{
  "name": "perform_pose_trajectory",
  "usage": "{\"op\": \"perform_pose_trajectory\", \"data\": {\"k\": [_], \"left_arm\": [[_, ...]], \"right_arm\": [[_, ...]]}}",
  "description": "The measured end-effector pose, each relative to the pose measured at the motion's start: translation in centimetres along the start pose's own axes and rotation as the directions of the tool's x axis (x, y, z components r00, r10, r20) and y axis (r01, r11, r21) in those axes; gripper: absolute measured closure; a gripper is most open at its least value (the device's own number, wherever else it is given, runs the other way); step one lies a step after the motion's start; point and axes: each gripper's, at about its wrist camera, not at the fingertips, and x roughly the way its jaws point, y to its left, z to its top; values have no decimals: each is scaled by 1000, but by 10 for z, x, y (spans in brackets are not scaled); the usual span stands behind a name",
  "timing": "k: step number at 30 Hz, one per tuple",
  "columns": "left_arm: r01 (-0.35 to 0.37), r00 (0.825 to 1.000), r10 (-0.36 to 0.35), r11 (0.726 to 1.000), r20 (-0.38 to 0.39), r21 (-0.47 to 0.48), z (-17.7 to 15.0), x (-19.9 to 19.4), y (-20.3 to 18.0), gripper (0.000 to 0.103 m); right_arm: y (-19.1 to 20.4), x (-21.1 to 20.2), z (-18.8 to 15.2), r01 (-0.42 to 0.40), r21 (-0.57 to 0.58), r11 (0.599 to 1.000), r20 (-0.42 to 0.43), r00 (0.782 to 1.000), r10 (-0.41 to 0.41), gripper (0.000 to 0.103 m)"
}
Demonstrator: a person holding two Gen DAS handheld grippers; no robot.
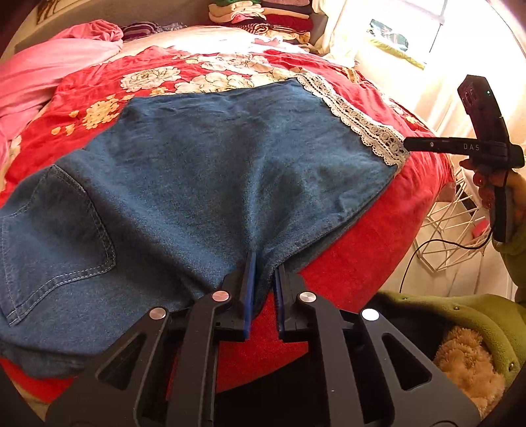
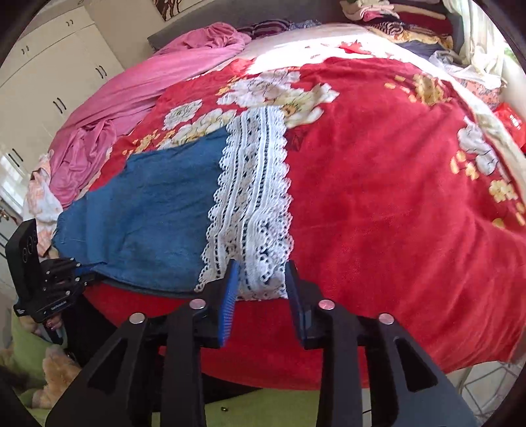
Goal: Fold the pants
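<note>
- The pants [image 1: 203,170] run out of the left wrist view at 9 o'clock, so the waistband is cut off; only one back pocket [image 1: 56,230] with pale stitching shows.
- The person is mostly out of view: a hand [image 1: 490,187] on the right tool's handle and a green sleeve [image 1: 476,315] at 4 o'clock.
- What lies under the folded denim cannot be made out; a second layer peeks out along the near hem.
- The pants lie flat on a red flowered blanket [image 2: 394,197] on the bed, legs stacked, their near edge close to the bed's front edge at 6 o'clock.
- Bare blanket spreads widely from 12 to 3 o'clock in the right wrist view; a pink sheet [image 2: 138,98] is bunched at 10 o'clock and stacked clothes [image 1: 263,19] sit at 12 o'clock.
- A white wire basket [image 1: 450,226] stands off the bed's edge at 3 o'clock.
- The denim is mid-blue, lightly creased, with a broad white lace cuff [image 2: 253,203] at the leg end.
- The left gripper [image 1: 264,262] sits narrowly parted at the near denim edge; cloth lies between the fingers, though a firm pinch cannot be told.
- The right gripper [image 2: 261,272] stands released, fingers straddling the lace's near end without pressing it.
</note>
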Motion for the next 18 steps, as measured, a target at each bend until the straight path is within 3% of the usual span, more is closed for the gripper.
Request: {"op": "perform_pose_trajectory", "data": {"k": [3,6,9,11,15,18], "left_arm": [[22,1000,-21,1000,17,-17,-2,-12,-1,71],[17,996,-12,998,86,-62,-3,-40,7,70],[-31,984,57,988,172,-151,-8,-79,31,62],[-89,968,142,965,207,-246,-17,-105,55,58],[-194,930,310,871,198,-451,-47,-141,108,54],[-172,930,327,787,165,-592,-67,-146,146,44]], "right_arm": [[7,-16,13,25,-36,999,88,996,-22,60],[29,-11,23,-3,-117,993,119,993,17,57],[59,9,30,-27,-211,977,104,993,50,56],[74,24,31,-34,-265,964,91,994,61,56],[88,51,28,-50,-306,951,49,997,68,47],[90,69,20,-33,-323,946,8,999,38,47]]}}
